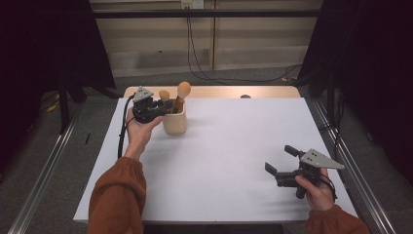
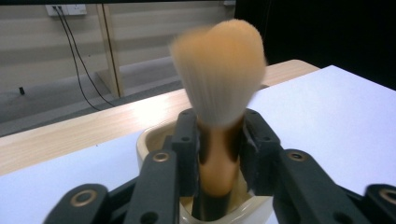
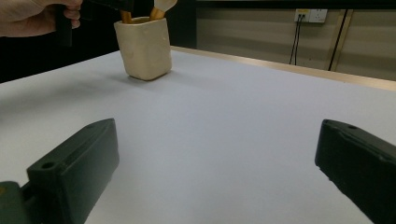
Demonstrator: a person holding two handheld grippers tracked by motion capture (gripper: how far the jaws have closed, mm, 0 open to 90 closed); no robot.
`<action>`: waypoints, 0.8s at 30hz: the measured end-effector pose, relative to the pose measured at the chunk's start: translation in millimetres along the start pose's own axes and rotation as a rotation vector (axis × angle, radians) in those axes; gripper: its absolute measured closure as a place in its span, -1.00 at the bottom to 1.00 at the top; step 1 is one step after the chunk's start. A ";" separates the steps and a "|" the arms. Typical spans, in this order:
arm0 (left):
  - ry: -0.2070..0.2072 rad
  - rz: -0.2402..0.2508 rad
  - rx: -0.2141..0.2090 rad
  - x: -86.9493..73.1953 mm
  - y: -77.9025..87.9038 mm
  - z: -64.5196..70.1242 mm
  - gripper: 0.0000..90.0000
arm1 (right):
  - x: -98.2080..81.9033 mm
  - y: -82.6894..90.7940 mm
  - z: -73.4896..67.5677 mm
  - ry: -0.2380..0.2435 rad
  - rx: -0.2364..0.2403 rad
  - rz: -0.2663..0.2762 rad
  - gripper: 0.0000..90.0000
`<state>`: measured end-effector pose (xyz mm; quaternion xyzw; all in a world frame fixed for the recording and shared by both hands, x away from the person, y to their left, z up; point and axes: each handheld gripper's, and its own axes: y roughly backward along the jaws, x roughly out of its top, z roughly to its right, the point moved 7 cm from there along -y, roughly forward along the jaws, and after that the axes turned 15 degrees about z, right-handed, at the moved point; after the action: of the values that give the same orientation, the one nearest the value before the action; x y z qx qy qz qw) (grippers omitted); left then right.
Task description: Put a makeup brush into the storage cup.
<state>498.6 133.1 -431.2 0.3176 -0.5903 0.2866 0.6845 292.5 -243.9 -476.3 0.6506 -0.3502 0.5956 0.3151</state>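
High view: the cup (image 1: pixel 175 122) stands on the white surface (image 1: pixel 229 161) at about 11 o'clock from its middle, near the far edge. Two brushes stand in it, a short one (image 1: pixel 164 96) and a taller one (image 1: pixel 183 90) to its right. The left hand-held gripper (image 1: pixel 158 108) reaches in from the cup's 9 o'clock side, level with the rim, at the short brush. The right hand-held gripper (image 1: pixel 280 160) rests near the surface's 4 o'clock corner, well apart from the cup, jaws spread with nothing between them.

Left gripper view: the left hand-held gripper (image 2: pixel 219 144) is clamped on a brush (image 2: pixel 219 84) at its orange handle, just under the bristles and just above the cup (image 2: pixel 148 140) rim. The bristle head is blurred, so the brush seems to be in motion. The pads sit on either side of the handle, squarely.

Right gripper view: the right hand-held gripper (image 3: pixel 215 158) stands wide open over bare surface (image 3: pixel 224 116), with the cup (image 3: pixel 144 46) at about 11 o'clock, far off, and the other hand (image 3: pixel 37 16) beside it.

The step looks like lifting the brush out of the cup. To do it well, I would keep the grip firm and pull straight up along the handle, so the handle does not drag on the rim and tip the light cup or knock the second brush. If the cup starts to rise, the free gripper could steady it.
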 end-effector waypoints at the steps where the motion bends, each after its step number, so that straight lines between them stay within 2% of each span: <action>1: -0.003 -0.001 0.007 0.1 0.2 -0.7 0.54 | -0.3 -0.2 0.0 0.000 0.000 -0.002 -1.00; 7: 0.010 0.001 0.028 -0.5 0.8 -4.7 0.26 | -0.4 0.0 -0.3 0.004 0.006 -0.003 -1.00; 10: -0.006 -0.007 0.046 -2.9 2.1 -6.8 0.05 | -0.4 -0.2 -0.2 0.001 0.004 -0.001 -1.00; 24: -0.034 0.020 0.050 -0.8 4.5 -3.9 -0.67 | -0.5 0.0 1.1 0.001 0.004 0.001 -1.00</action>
<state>497.4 139.0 -431.9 0.3334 -0.5976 0.3026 0.6634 293.1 -244.8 -476.9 0.6507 -0.3493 0.5969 0.3135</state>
